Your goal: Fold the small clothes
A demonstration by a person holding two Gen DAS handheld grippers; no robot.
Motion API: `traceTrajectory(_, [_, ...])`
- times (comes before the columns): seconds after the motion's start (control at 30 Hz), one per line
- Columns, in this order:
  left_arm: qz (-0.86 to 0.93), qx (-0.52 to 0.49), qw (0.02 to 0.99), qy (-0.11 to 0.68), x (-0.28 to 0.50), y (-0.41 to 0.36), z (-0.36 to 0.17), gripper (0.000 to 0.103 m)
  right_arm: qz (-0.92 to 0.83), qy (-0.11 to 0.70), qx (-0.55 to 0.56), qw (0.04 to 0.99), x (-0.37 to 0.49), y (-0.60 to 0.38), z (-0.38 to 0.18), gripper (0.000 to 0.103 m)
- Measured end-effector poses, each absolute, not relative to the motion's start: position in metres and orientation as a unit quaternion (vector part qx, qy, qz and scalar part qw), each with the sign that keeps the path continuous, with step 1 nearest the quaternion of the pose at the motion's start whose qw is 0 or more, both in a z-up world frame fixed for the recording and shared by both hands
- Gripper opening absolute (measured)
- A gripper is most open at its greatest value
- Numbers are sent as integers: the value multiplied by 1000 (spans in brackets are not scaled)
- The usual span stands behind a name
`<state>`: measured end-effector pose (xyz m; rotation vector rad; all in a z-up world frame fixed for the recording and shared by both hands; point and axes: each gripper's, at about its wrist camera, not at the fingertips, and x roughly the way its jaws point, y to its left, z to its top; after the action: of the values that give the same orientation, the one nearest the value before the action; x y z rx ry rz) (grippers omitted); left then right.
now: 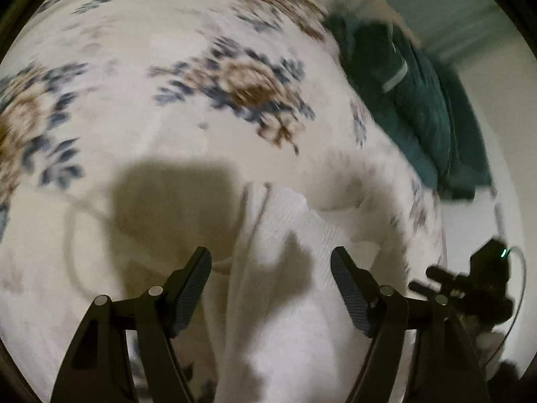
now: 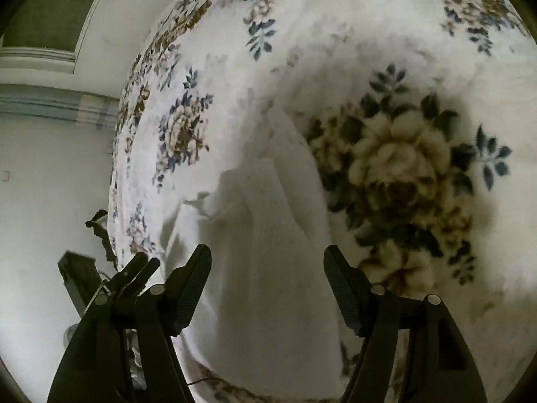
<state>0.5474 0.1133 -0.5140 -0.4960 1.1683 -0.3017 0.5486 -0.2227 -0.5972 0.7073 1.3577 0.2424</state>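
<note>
No words, labels, brands or numbers can be read in either view. The flowered blanket (image 2: 386, 67) carries only a flower print, and the dark green cloth (image 1: 419, 100) shows a pale strip too blurred to make out.

Ribbed white knit garment (image 2: 268, 268) on fuzzy floral fleece blanket (image 2: 402, 67).

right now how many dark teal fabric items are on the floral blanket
1: a dark teal bundle of fabric at the far edge of the white floral fleece blanket, beyond the white ribbed garment. It may hold more pieces.
</note>
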Motion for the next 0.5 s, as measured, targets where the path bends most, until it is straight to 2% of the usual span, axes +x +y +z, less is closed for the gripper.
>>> traceTrajectory(0.03, [-143,-209,797,549,555,103,-520,65,113,612,315,717,552,-220,-602,53])
traceTrajectory(0.07, [-148,-199,797,550,558,96,-523,40,113,615,307,717,557,-217,-606,26])
traceTrajectory(0.1, [-159,-189,794,555,563,89,-527,5,114,619,297,718,561,-213,-610,7])
traceTrajectory(0.17, [-162,-169,799,554,566,81,-528,3,102,605,277,740,563,-211,-605,5])
traceTrajectory(0.33, [-140,-212,824,507,549,120,-502,3,64,578,260,771,575,-224,-582,4])
traceTrajectory(0.5, [-106,-237,802,538,567,152,-536,3,48,592,259,762,603,-223,-598,3])
